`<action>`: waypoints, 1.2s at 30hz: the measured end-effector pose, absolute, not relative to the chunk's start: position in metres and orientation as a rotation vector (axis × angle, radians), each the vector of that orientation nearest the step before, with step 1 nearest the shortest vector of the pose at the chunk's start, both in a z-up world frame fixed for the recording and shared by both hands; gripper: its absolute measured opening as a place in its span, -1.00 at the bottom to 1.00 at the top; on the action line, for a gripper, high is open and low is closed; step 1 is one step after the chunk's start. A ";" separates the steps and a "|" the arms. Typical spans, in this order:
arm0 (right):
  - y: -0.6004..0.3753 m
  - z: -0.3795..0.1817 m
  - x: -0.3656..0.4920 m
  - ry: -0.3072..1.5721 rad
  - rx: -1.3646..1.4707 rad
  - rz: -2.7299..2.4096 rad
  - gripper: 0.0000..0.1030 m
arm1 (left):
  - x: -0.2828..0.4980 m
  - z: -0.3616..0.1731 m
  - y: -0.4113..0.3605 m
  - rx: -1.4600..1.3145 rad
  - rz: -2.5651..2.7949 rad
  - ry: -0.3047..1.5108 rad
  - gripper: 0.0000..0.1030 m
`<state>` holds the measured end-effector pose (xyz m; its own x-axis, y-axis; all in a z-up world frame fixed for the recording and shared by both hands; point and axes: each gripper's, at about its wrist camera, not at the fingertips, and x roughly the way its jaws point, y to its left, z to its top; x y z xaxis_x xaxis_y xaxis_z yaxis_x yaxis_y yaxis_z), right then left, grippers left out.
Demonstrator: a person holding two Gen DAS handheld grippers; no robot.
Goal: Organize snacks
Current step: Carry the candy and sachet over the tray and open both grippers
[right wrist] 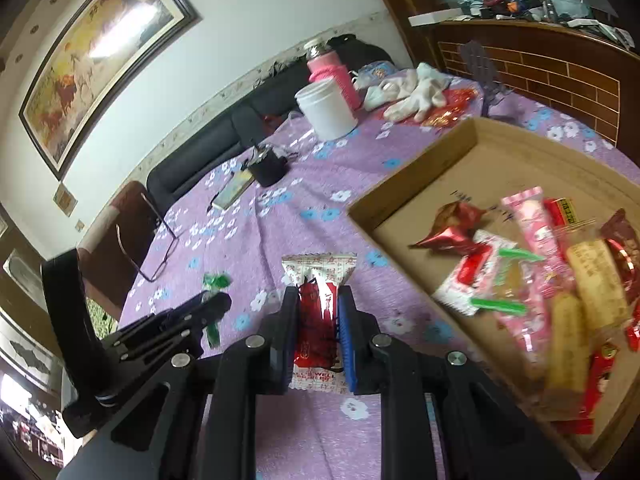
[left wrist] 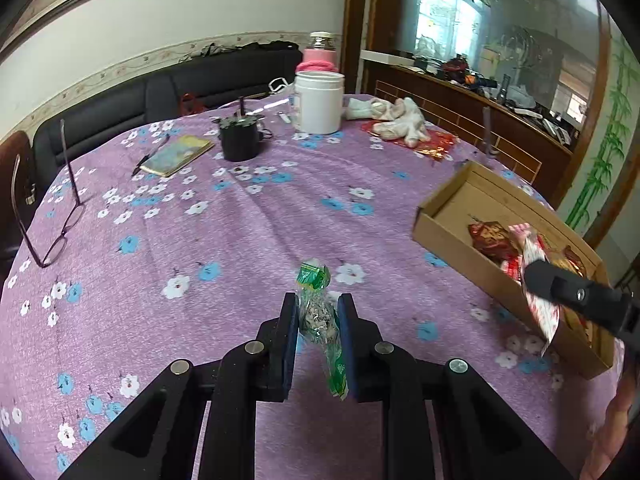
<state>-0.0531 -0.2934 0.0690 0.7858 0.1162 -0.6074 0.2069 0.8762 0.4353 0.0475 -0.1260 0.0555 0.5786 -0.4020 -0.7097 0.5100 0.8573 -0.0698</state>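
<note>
1. Left wrist view: the left gripper [left wrist: 318, 312] is clamped on a green-ended snack packet [left wrist: 320, 312] with a clear middle. The packet stands between the two pads, its green top end poking out above the fingertips and its lower green end hanging below them.
2. Same view: the packet is held above the purple flowered tablecloth [left wrist: 240, 220], clear of the cardboard box [left wrist: 452, 236] that lies to the right.
3. Same view: the right gripper [left wrist: 536, 276] enters from the right edge, positioned over the box's near wall, with a red-and-white snack packet [left wrist: 536, 280] pinched in it.
4. Right wrist view: the right gripper [right wrist: 318, 304] is closed on the red-and-white snack packet [right wrist: 318, 280]. The packet's white printed top sticks out past the fingertips; its lower edge shows between the finger bases.
5. Same view: the cardboard box [right wrist: 412, 184] sits on the tablecloth just right of the held packet. It contains several wrapped snacks [right wrist: 532, 264], including red, pink and green-ended ones, lying loose on its floor.
6. Same view: the left gripper [right wrist: 216, 304] appears at lower left, with the green packet [right wrist: 214, 280] in its fingers.
7. Other items on the table: eyeglasses [left wrist: 52, 216], a notebook [left wrist: 178, 156], a black mug [left wrist: 240, 138], a white jar [left wrist: 319, 102] and white gloves [left wrist: 400, 120], all well apart from both grippers.
</note>
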 end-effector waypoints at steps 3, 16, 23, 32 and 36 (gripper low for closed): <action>-0.305 0.078 -0.062 0.650 0.516 -0.062 -0.65 | 0.038 0.064 -0.138 0.172 -0.557 0.771 -0.62; -0.389 0.092 -0.111 0.562 0.596 -0.205 -0.65 | 0.003 0.093 -0.240 0.226 -0.751 0.781 -0.62; -0.424 0.082 -0.125 0.574 0.621 -0.275 -0.64 | -0.005 0.086 -0.299 0.245 -0.814 0.807 -0.62; -0.441 0.058 -0.117 0.661 0.581 -0.344 -0.64 | -0.005 0.050 -0.339 0.295 -0.807 0.836 -0.63; -0.438 0.048 -0.106 0.709 0.549 -0.341 -0.64 | -0.001 0.038 -0.349 0.308 -0.802 0.860 -0.63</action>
<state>-0.1061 -0.4376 0.0480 0.7134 -0.1110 -0.6919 0.4713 0.8067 0.3565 -0.0006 -0.3487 0.0381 0.3897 -0.5015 -0.7724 0.7353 0.6745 -0.0670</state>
